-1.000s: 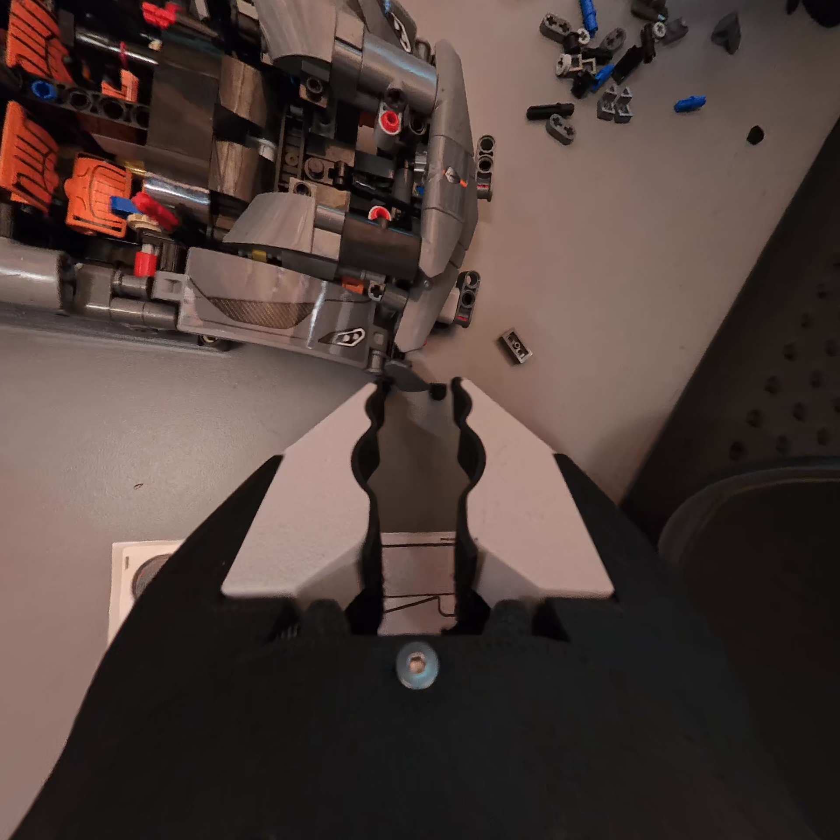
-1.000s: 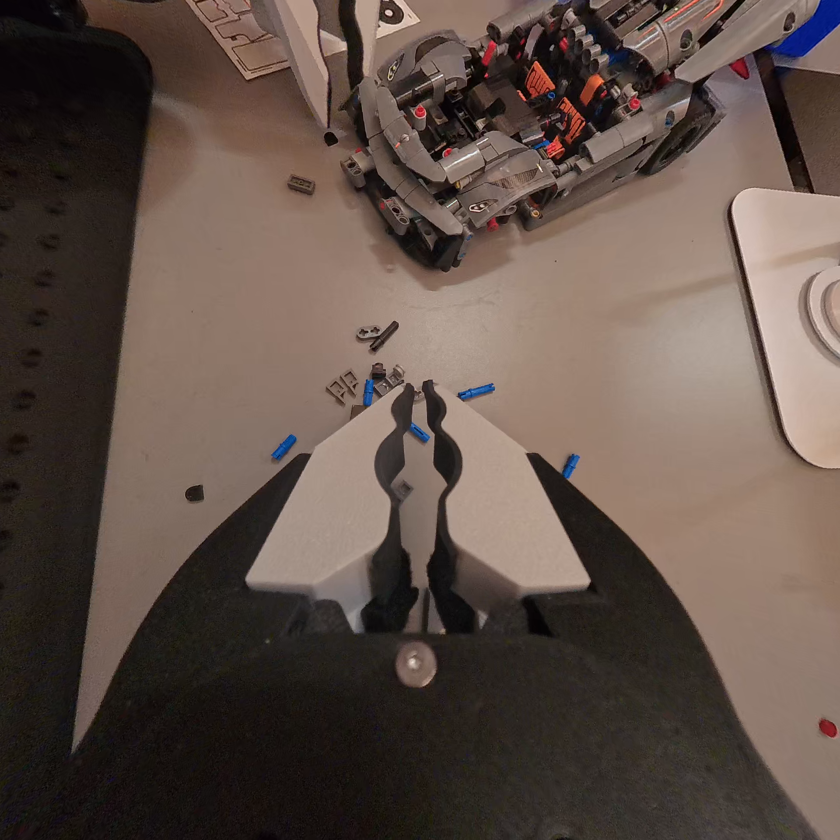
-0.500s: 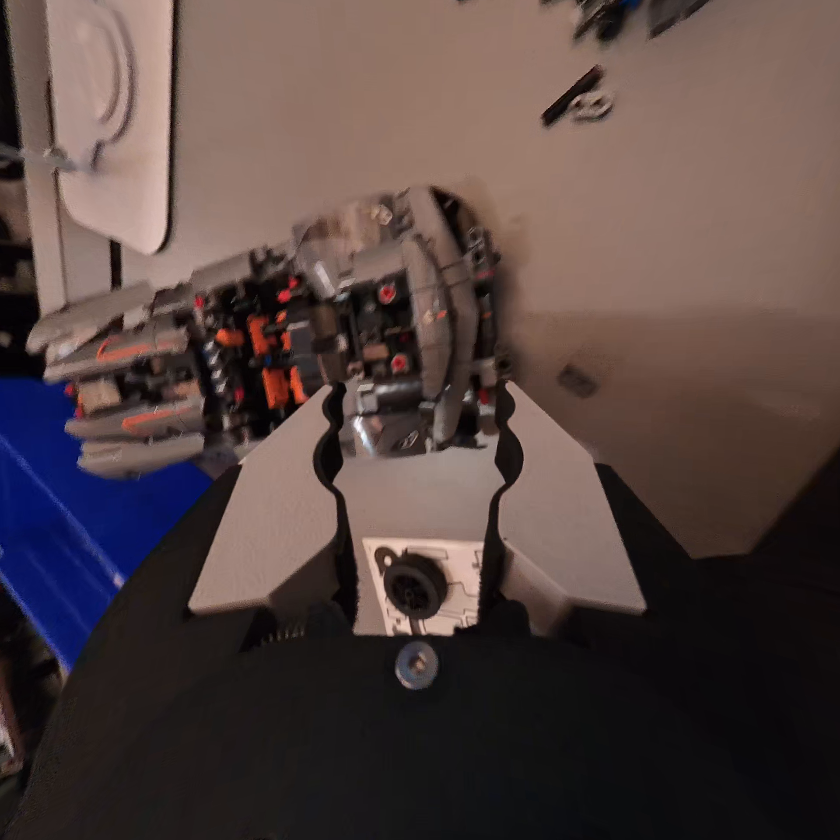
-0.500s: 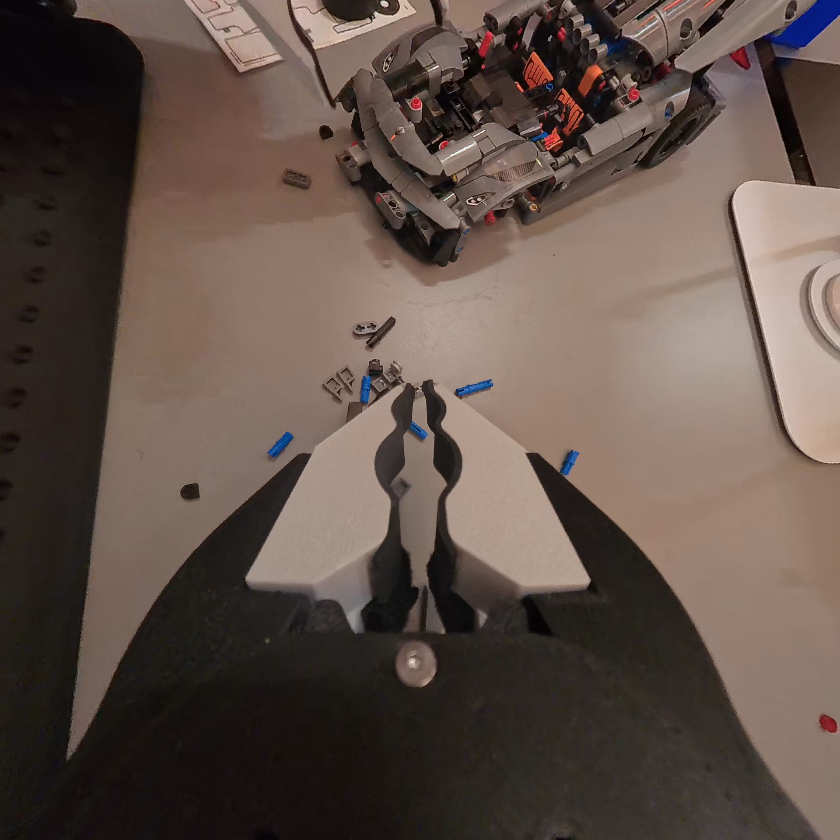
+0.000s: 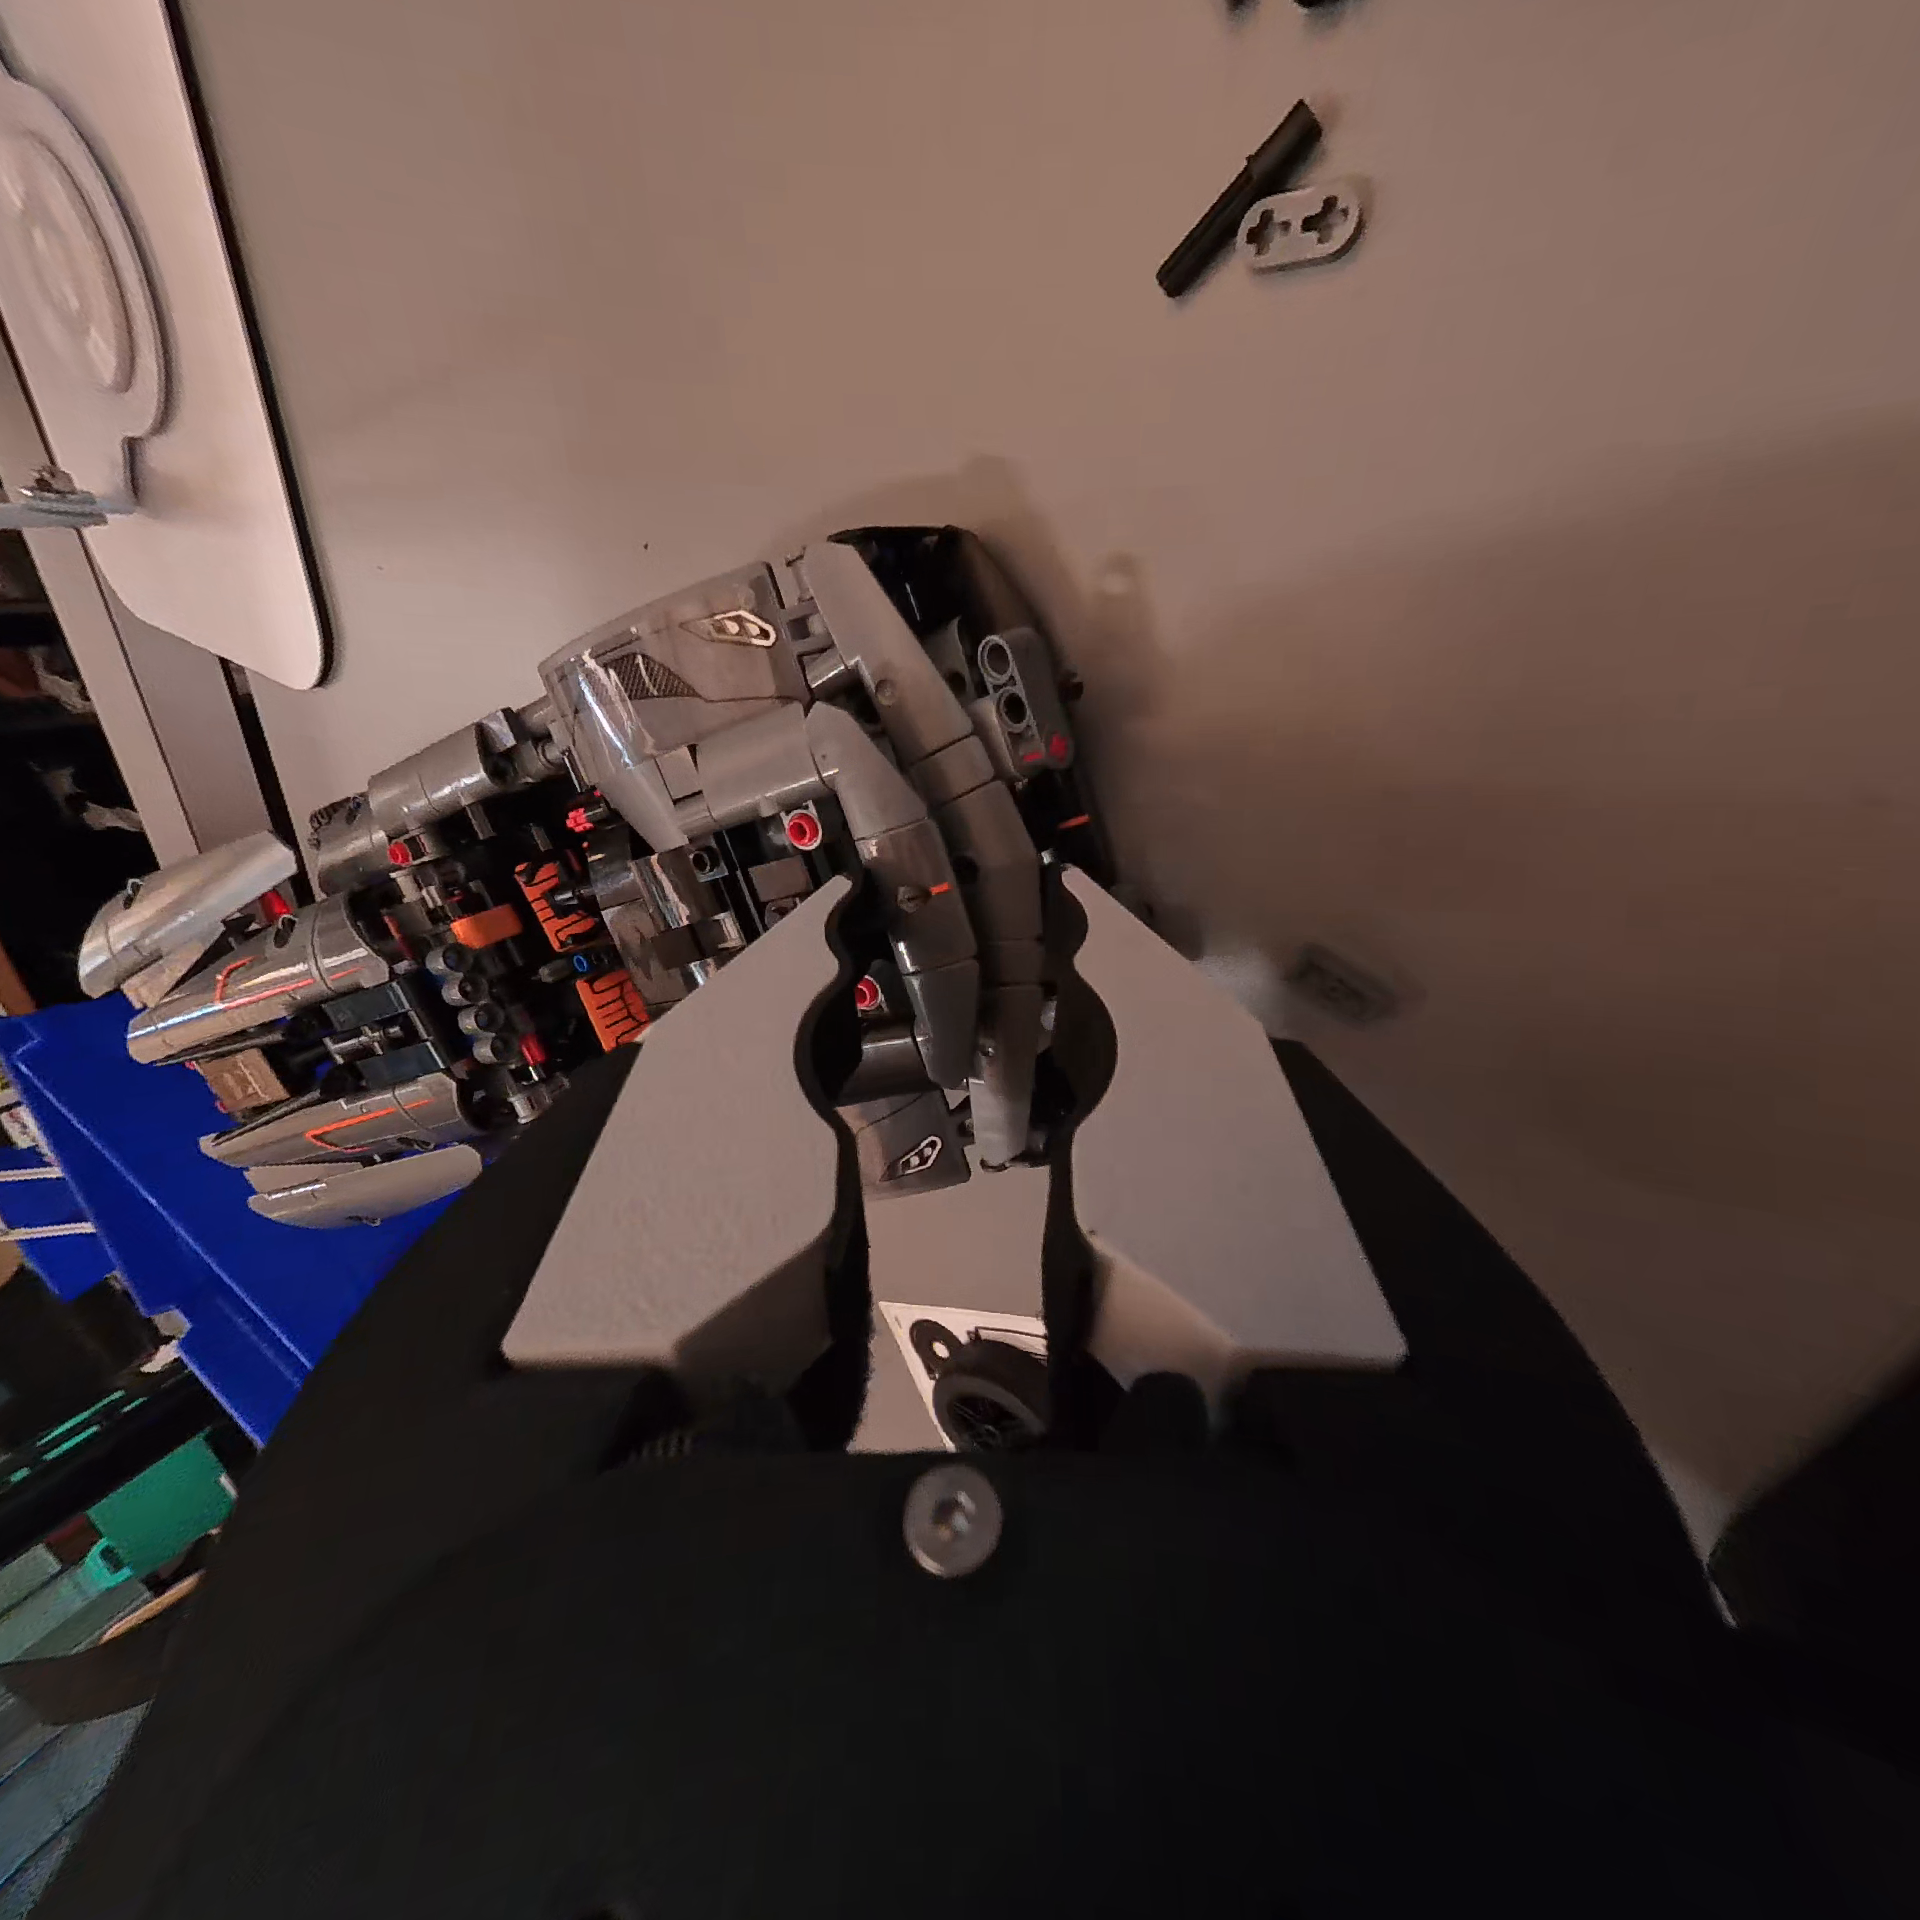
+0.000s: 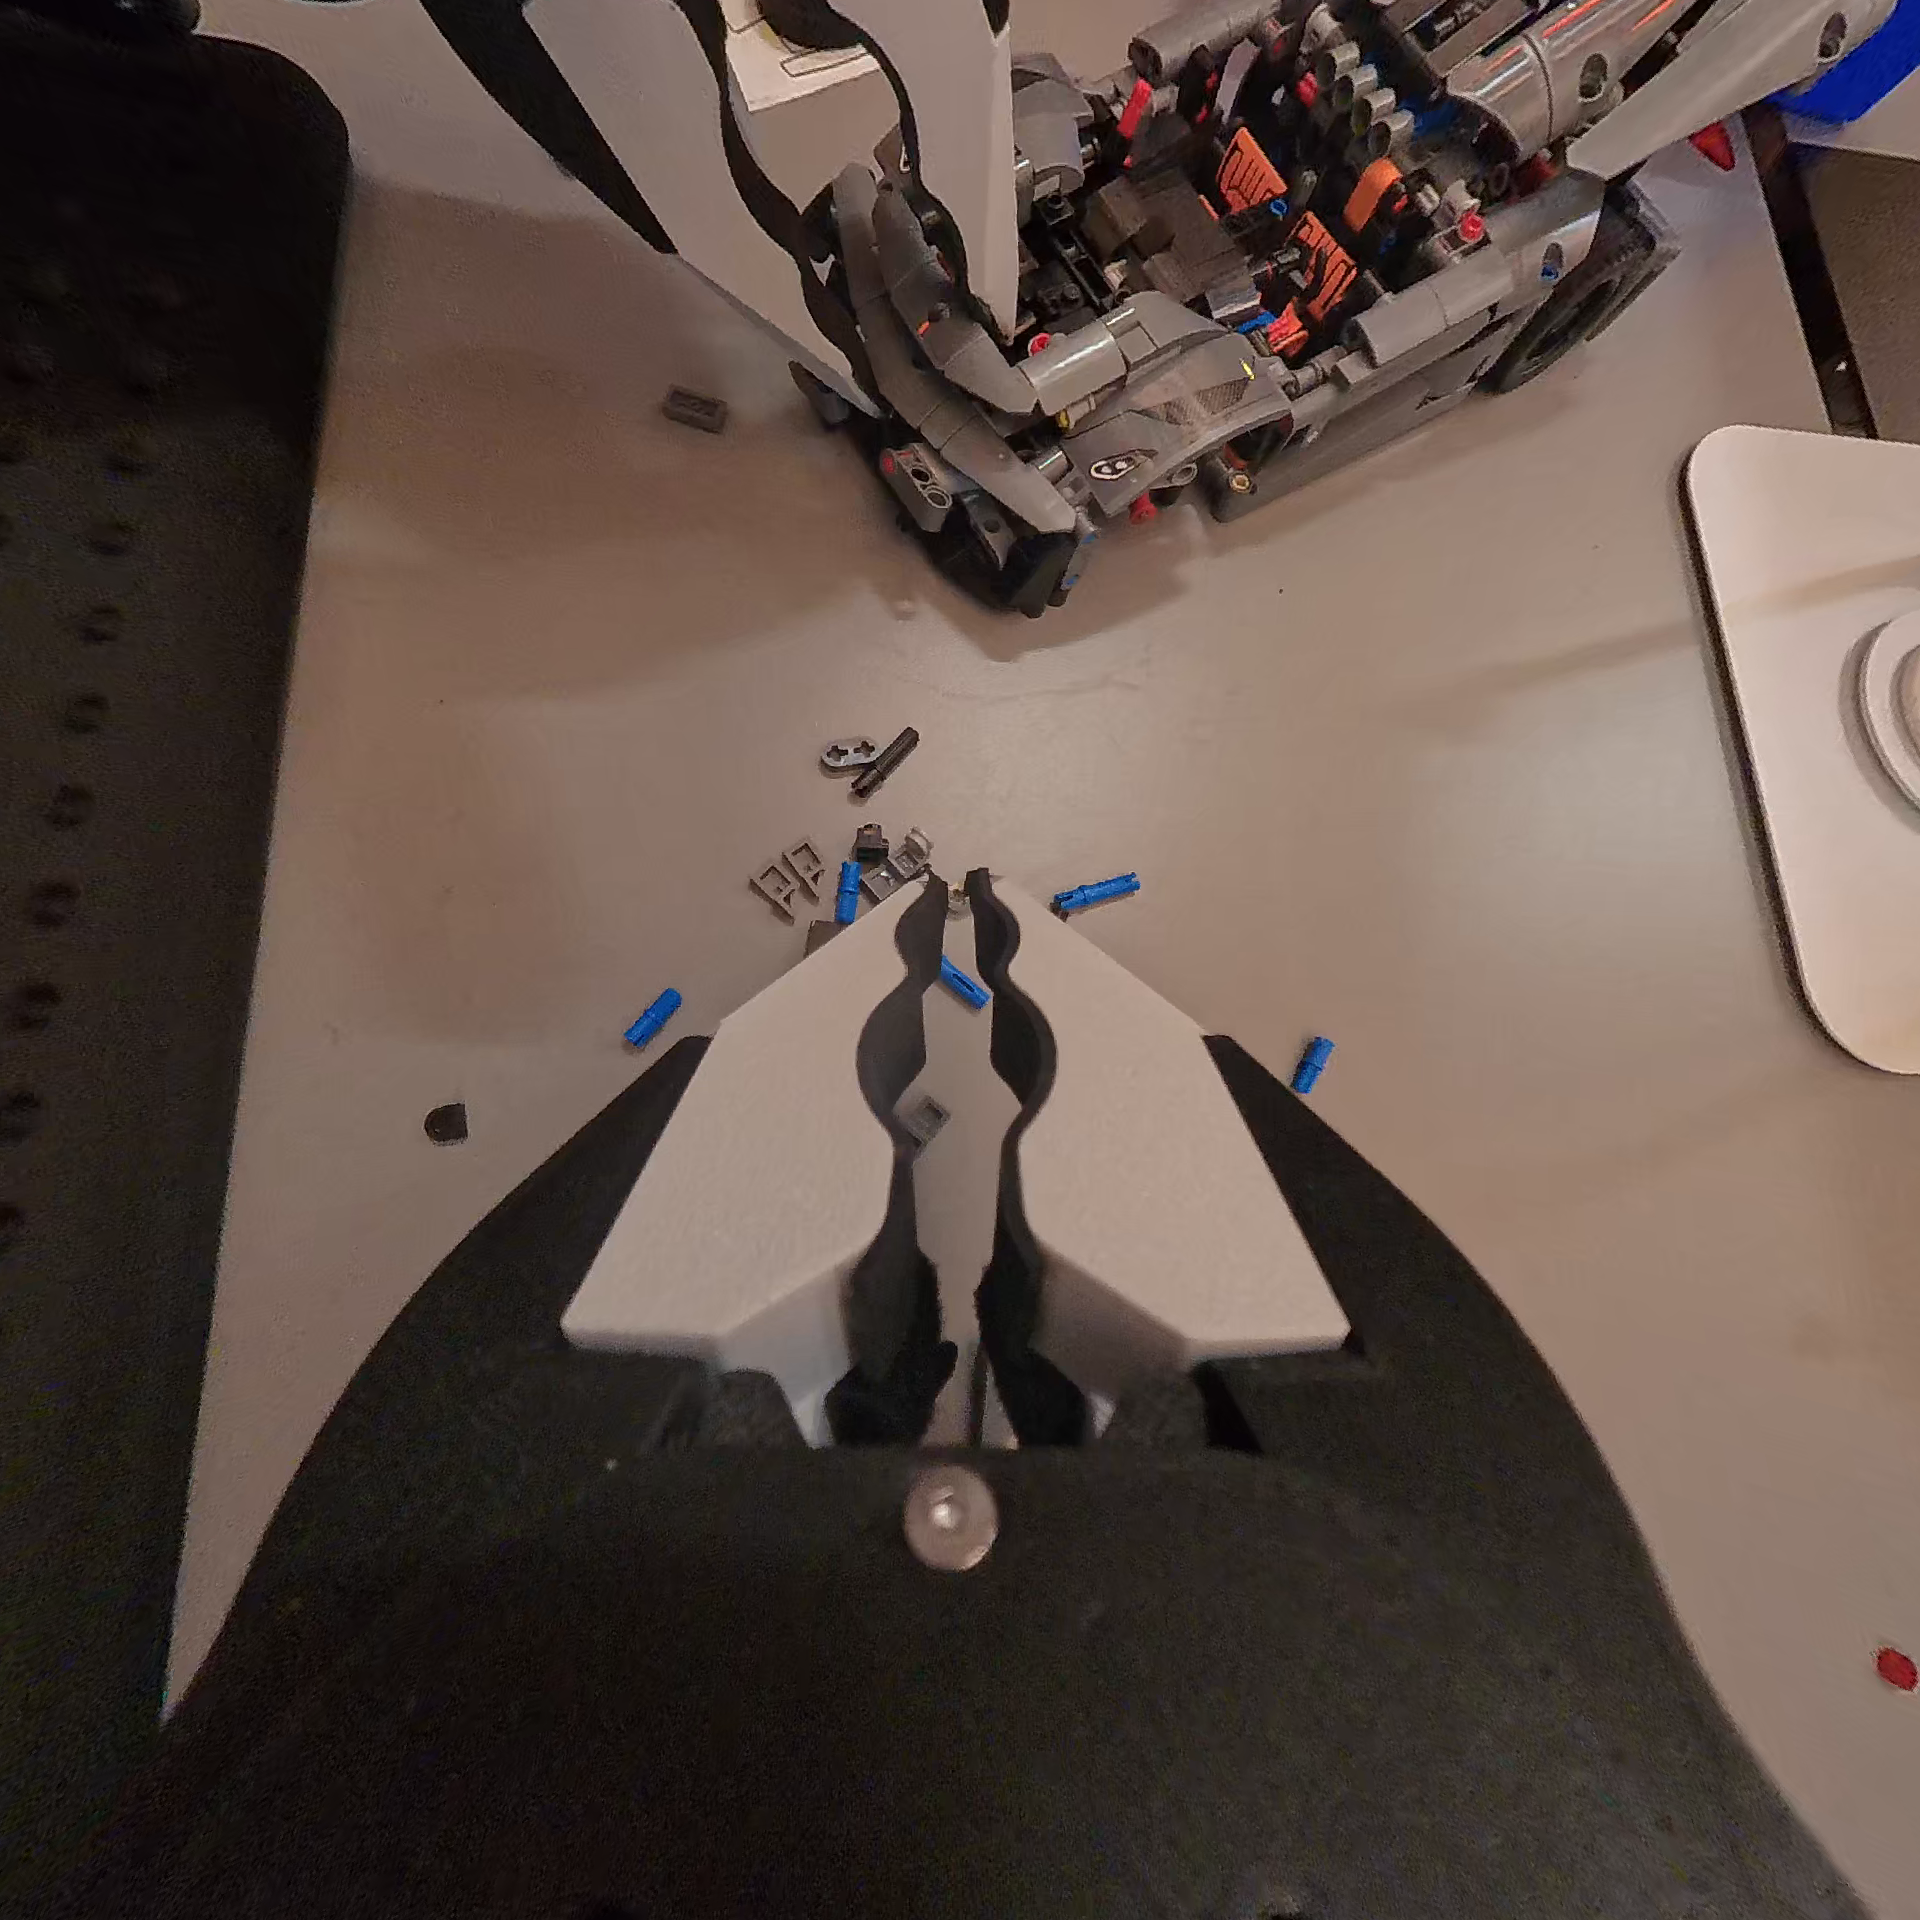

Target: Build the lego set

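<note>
While the grey bench (image 6: 1299, 831) carries everything between the black perforated mat on my left and a white stand base (image 6: 1808, 727) on my right, the biggest thing on it is the half-built lego car (image 6: 1195, 343), grey-panelled with orange and red parts showing inside, sitting at the far side of the bench; my left claw (image 5: 951, 894) has its fingers astride the car's nose, one finger each side of the curved grey front panels, and from the right wrist view they look to be touching or nearly touching the bodywork, though I cannot tell for certain whether they are pressing on it; I judge this to be the bracing step, steadying the model so a part can be pushed on. My right claw (image 6: 958, 891) hovers low over the loose pile of small parts (image 6: 842, 883) nearer to me, its fingers nearly together with only a thin gap, and I cannot tell whether anything is pinched at the tips; blue pins (image 6: 1096, 894) lie scattered about it, and a black axle (image 6: 885, 762) rests against a small grey connector (image 6: 847, 753) between the pile and the car. Next, I reckon, the right claw needs one small piece firmly nipped, then a careful carry to the nose.
</note>
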`<state>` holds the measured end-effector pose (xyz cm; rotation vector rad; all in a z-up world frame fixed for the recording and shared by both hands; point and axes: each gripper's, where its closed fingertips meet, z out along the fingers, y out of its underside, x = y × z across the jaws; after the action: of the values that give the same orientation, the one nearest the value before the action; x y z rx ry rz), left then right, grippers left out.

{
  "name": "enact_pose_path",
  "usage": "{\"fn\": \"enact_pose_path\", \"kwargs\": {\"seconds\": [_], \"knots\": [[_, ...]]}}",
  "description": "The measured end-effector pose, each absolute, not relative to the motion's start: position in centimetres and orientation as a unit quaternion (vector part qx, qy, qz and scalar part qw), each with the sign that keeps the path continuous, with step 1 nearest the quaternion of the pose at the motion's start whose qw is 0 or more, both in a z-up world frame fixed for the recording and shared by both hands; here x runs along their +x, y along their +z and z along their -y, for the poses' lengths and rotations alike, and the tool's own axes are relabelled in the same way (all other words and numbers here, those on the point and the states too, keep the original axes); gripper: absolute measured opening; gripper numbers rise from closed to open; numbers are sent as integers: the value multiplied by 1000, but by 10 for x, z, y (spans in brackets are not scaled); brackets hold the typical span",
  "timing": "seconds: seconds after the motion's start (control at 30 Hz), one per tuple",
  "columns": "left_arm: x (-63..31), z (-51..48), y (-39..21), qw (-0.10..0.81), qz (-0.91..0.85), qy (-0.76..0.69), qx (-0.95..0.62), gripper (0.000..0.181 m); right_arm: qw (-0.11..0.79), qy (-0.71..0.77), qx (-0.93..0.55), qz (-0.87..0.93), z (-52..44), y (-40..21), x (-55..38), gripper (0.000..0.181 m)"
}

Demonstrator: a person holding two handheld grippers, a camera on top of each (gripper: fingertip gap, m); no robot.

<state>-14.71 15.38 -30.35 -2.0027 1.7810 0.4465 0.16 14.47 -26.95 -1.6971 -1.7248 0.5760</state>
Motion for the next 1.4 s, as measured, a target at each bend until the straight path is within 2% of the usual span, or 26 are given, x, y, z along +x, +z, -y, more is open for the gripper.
{"fn": "enact_pose_path", "kwargs": {"seconds": [0.57,0.73,1.07,1.4], "knots": [[-152,-158,-290,226,-619,177,-731,24,320,217,-647,657,-145,-271,2,3],[-148,-158,-270,244,-608,145,-741,24,320,217,-651,653,-148,-272,2,3],[-132,-148,-228,223,-600,66,-765,22,323,223,-652,648,-148,-270,1,4],[-106,-148,-192,199,-574,-13,-794,22,332,313,-665,591,-149,-251,-10,8]]}}
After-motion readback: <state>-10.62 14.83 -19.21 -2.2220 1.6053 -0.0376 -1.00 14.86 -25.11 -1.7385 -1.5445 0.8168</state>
